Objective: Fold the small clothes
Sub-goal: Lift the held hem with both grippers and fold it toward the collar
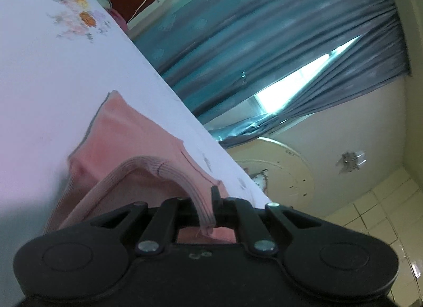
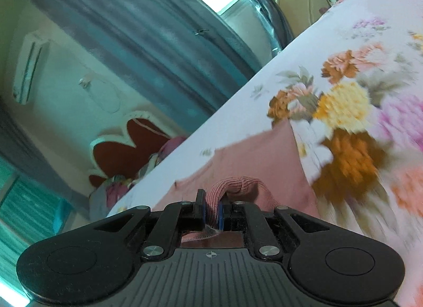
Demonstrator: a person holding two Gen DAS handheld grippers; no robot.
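A small pink garment with a ribbed band lies partly on the flowered bedsheet, its near end lifted. My left gripper is shut on the ribbed band, which runs up between the fingers. In the right wrist view the same pink garment stretches away over the sheet, and my right gripper is shut on a bunched piece of its ribbed band. Both views are tilted and blurred.
The bedsheet has large flower prints. Blue-grey curtains hang over a bright window. A red and white headboard with piled clothes stands at the bed's end. Tiled floor lies beside the bed.
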